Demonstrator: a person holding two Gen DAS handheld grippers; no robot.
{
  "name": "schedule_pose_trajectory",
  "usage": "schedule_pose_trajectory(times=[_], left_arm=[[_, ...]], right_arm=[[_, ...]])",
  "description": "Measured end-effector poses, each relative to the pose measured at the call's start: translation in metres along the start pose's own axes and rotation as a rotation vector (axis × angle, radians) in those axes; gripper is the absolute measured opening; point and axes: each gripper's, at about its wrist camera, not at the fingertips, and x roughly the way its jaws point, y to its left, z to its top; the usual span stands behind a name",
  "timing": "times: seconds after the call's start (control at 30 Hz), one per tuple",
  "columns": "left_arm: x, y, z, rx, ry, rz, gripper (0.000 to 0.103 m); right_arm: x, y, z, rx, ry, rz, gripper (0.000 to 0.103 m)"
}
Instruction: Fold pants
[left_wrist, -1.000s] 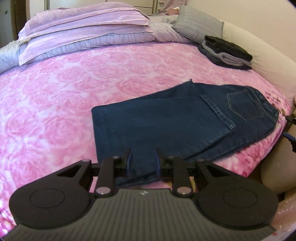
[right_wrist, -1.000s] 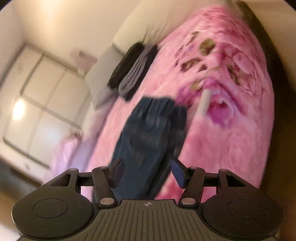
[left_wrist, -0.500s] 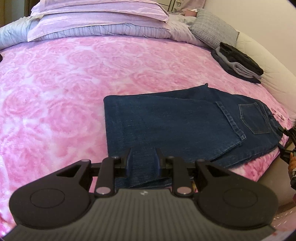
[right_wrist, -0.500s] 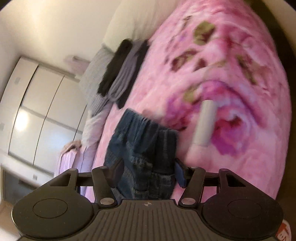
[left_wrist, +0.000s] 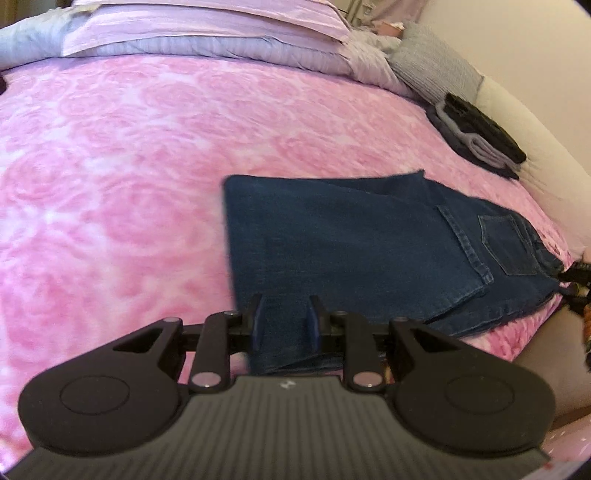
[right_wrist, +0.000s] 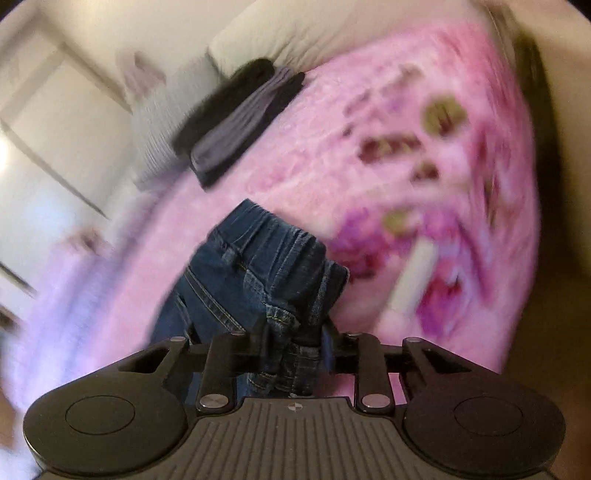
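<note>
2 tools on the jeans (left_wrist: 351, 251), lying folded on the bed (left_wrist: 110, 166): left tool (left_wrist: 283, 328) clamped on hem end, right tool (right_wrist: 295, 345) clamped on bunched waistband. Denim looks heavy, floppy; grip thick seams, edges.

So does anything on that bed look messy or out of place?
Mostly tidy. The jeans lie folded but uneven: lower layers stick out past the top layer near the bed's edge, and the waistband is bunched where the right gripper pinches it. A white tube-like thing lies loose on the blanket; it is too blurred to identify.
</note>
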Motion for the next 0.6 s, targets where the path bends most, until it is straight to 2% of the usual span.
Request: schedule_pose_trajectory(times=[0.07,0.13,0.2,0.27,0.37,0.47,0.53,0.6], left_arm=[[-0.01,0.016,-0.002,-0.03,-0.005,0.012,0.019],[-0.021,0.032,-0.005,-0.06,-0.013,0.02,0.019],[-0.035,0.049,-0.01,-0.096,-0.021,0.023,0.019],[-0.049,0.067,-0.016,-0.132,-0.031,0.023,0.019],[-0.065,0.091,-0.026,-0.187,-0.038,0.024,0.019],[-0.073,0.112,-0.037,-0.242,-0.034,0.024,0.02],[-0.074,0.122,-0.044,-0.275,-0.017,0.029,0.02],[-0.074,0.13,-0.051,-0.299,0.001,0.033,0.019]], right_arm=[[-0.02,0.049,0.004,-0.159,-0.072,-0.035,0.022],[-0.046,0.105,-0.002,-0.345,-0.163,-0.015,0.022],[-0.07,0.164,-0.025,-0.568,-0.254,0.014,0.022],[-0.094,0.219,-0.064,-0.794,-0.349,0.059,0.022],[-0.117,0.277,-0.155,-1.148,-0.468,0.156,0.022],[-0.115,0.298,-0.261,-1.478,-0.542,0.275,0.024],[-0.099,0.292,-0.333,-1.68,-0.517,0.356,0.024],[-0.065,0.277,-0.395,-1.888,-0.421,0.374,0.024]])
